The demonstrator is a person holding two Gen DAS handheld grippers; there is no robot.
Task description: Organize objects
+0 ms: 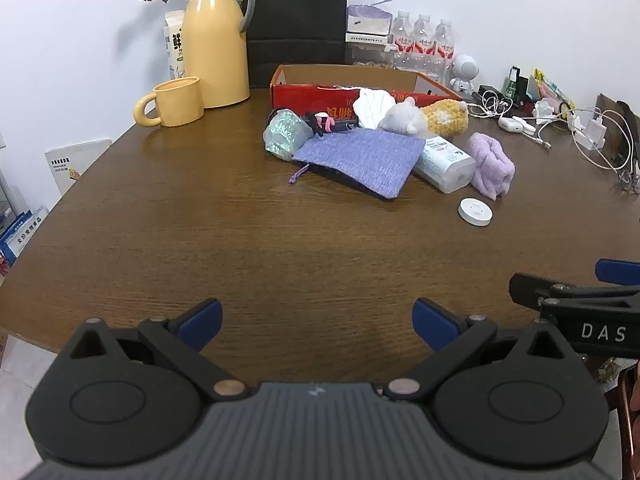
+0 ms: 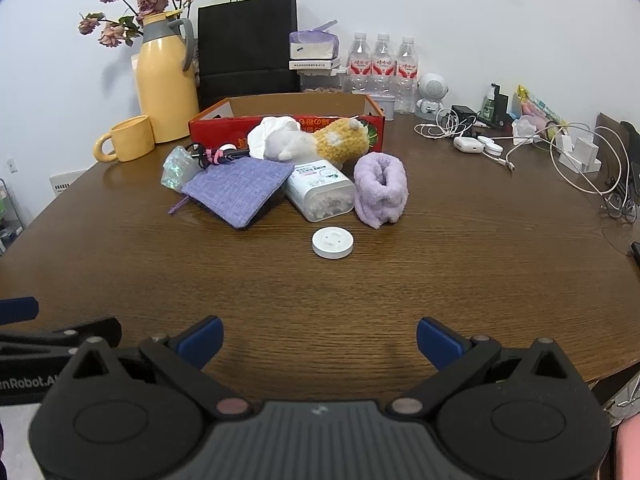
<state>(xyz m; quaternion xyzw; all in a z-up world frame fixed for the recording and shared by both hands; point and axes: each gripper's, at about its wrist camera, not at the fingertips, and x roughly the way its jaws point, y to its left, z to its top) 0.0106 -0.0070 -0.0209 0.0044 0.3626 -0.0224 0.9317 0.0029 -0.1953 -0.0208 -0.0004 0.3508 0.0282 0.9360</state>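
While both the left gripper [image 1: 317, 322] and right gripper [image 2: 319, 340] gape wide and empty, only the right view shows the white bottle's [image 2: 320, 190] pellets, and the red box's [image 2: 224, 126] interior stays hidden.

Purple pouch [image 1: 360, 160] lies before red box [image 1: 320, 96].

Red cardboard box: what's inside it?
Only the bare brown inner walls of the red cardboard box show. Its front wall and the soft toys piled against it hide the floor, so I cannot tell whether anything lies inside.
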